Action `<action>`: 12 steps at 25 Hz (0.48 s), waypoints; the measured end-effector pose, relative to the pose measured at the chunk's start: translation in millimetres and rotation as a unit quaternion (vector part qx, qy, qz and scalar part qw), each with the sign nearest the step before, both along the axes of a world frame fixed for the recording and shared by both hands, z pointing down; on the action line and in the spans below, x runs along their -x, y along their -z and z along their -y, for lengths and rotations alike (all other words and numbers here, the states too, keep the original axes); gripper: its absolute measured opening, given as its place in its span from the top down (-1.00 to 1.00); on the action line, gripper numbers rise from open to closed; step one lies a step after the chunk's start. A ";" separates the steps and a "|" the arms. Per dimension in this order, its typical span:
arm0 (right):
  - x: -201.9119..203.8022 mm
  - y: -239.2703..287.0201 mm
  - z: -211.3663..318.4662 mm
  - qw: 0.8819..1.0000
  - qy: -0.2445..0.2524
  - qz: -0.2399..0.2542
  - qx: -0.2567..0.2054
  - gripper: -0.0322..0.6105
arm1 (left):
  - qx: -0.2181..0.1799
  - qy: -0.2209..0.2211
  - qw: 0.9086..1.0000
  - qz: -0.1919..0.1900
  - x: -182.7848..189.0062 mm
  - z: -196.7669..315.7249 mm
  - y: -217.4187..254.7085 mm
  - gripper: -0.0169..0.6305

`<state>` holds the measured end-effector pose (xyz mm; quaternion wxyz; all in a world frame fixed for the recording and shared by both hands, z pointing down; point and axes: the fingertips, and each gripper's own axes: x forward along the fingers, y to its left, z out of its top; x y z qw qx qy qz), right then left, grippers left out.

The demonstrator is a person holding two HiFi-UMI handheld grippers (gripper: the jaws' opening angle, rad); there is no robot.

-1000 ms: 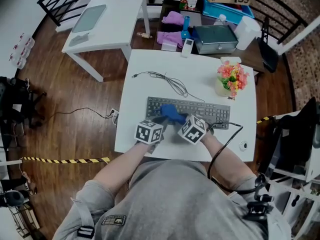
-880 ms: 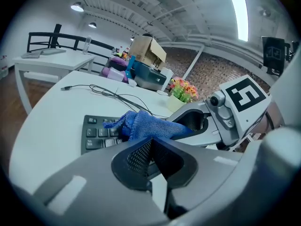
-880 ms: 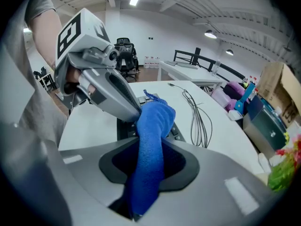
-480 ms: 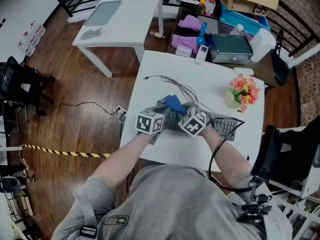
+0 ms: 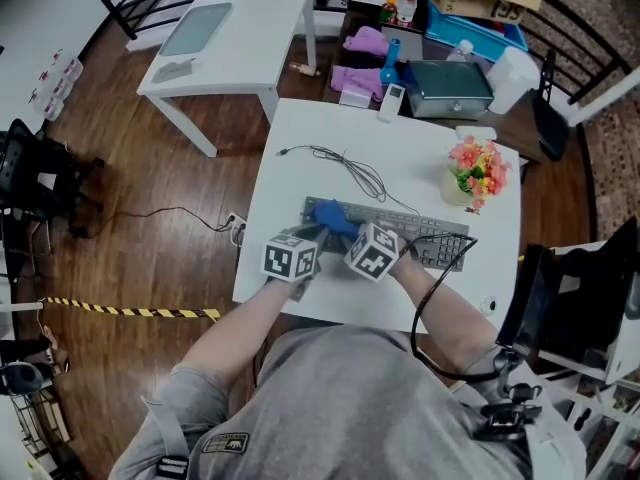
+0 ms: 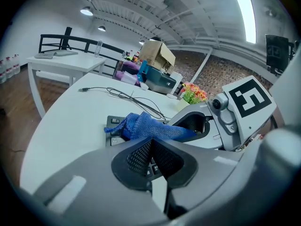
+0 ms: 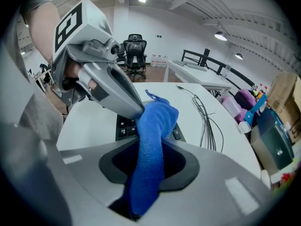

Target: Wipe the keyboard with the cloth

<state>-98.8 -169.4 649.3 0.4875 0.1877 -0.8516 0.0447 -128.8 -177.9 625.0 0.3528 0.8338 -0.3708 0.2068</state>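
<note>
Keyboard (image 5: 430,230) lies across the lower middle of the white table (image 5: 400,138) in the head view. A blue cloth (image 5: 333,215) sits on its left end. The left gripper (image 5: 308,236) and the right gripper (image 5: 347,234) come up from the lower edge of the frame, side by side, and both point at the cloth. A thin black cable (image 5: 345,166) curls on the table above the keyboard. A small bunch of flowers (image 5: 474,163) stands at the right.

The left gripper view shows its own jaws pressed together at the tip, with nothing between them. Just beyond them the cloth (image 6: 146,127) lies bunched over dark keys (image 6: 114,122). It stretches to the right into the mouth of the right gripper.

The right gripper view shows its jaws pinching the cloth (image 7: 153,149), which runs as a thick blue band from the bottom centre up through the jaws. Its free end rests on the keyboard (image 7: 123,126). The left gripper (image 7: 138,111) reaches down from the upper left, and its tip is right against the cloth. The cable (image 7: 205,112) lies to the right.
</note>
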 end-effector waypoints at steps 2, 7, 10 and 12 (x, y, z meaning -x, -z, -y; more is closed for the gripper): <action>0.5 -2.4 -10.4 1.000 0.004 0.000 0.003 0.54 | 0.003 0.000 1.000 0.000 0.9 -10.2 -4.1 0.98; 3.0 -6.2 -35.0 1.000 0.020 0.003 0.013 0.54 | 0.009 0.000 1.000 -0.004 0.8 -32.9 -9.4 0.98; 4.3 -8.5 -45.7 0.999 0.030 0.001 0.018 0.54 | 0.013 0.004 1.000 -0.008 2.1 -42.4 -12.0 0.98; 4.5 -8.8 -47.2 0.999 0.033 -0.002 0.020 0.54 | 0.014 0.008 1.000 -0.011 3.5 -45.2 -12.5 0.98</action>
